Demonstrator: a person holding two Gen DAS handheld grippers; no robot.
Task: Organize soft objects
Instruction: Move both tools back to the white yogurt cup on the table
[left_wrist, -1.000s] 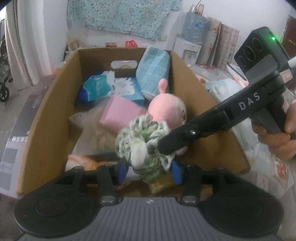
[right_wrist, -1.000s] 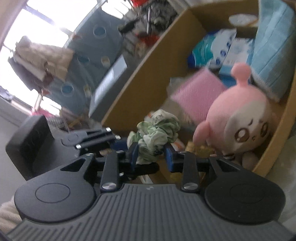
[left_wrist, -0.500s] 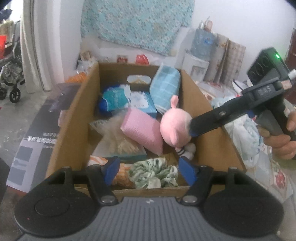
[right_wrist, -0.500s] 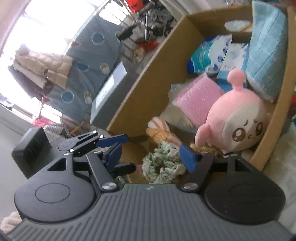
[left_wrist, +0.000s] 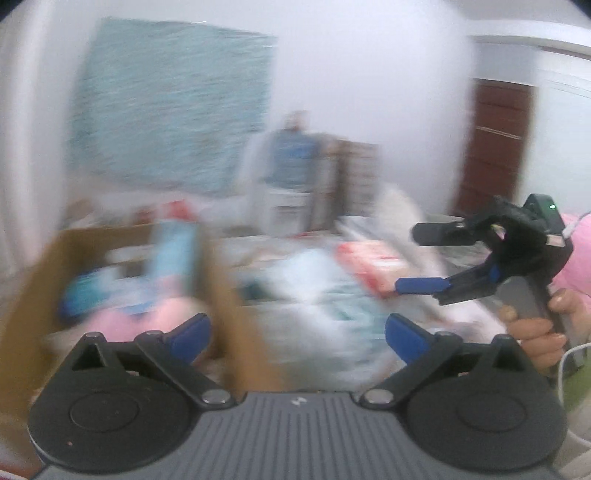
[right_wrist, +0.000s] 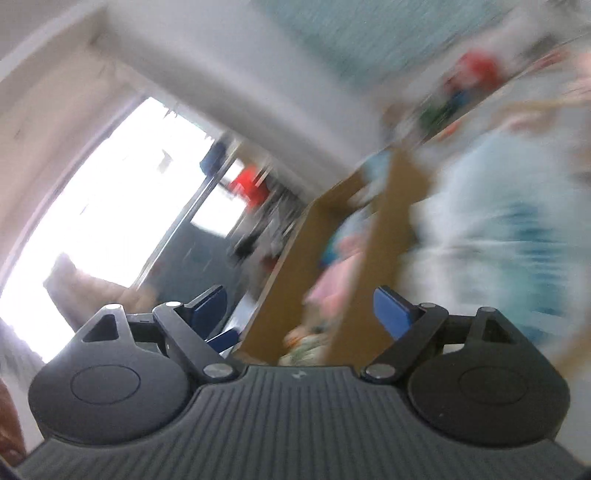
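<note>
White wall fills the upper part of the left wrist view, with a pale blue cloth (left_wrist: 166, 107) at upper left and a dark door (left_wrist: 495, 144) at right; everything is badly smeared. At lower left we see the box (left_wrist: 221, 288), brown cardboard with its near wall cutting up through the middle of the frame. Inside it we make out blue, white and pink blurs (left_wrist: 125, 299), the soft things already gathered, though none can be told apart. Our left gripper (left_wrist: 295, 332) spans the bottom of the frame, its jaws opening wide with nothing between them. At right, a hand (left_wrist: 535, 332) holds the right gripper (left_wrist: 428, 258), whose jaws are opening too and are empty, aimed at the pale heap (left_wrist: 332, 295) in the middle of the frame, which we judge to be the remaining items.

Bright window (right_wrist: 96, 206) takes the left of the right wrist view, tilted. The box (right_wrist: 291, 280) stands at centre, seen edge on, pink and blue blurs showing over its rim. A light blue and white mass (right_wrist: 509, 221) fills the right. The right gripper (right_wrist: 299, 306) is spread, clamping nothing. We judge both tools are freed for the next pickup.
</note>
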